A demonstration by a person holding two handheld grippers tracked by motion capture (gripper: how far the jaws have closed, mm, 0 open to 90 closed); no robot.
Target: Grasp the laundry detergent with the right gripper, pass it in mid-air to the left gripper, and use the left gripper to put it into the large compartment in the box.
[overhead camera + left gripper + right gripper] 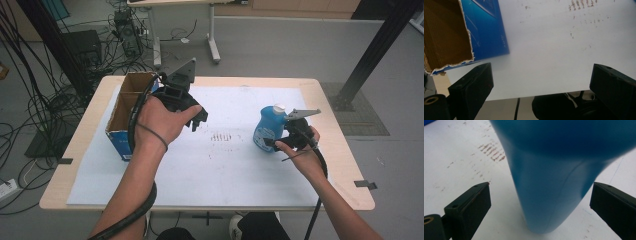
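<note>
Now pre-grasp: my right gripper (540, 202) spread wide round blue bottle (554, 182), no contact. Left gripper (541, 82) spread, idle nr box (446, 32). Nxt: I squeeze R jaws evenly on btl.

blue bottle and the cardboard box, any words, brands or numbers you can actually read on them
None can be read.
Blue bottle: a pale label patch on its front, too small and blurred to read.
Cardboard box: faint pale lines and marks on its blue side in the left gripper view, too blurred to make out as letters.
White sheet: only brownish smudges, no writing.
</note>
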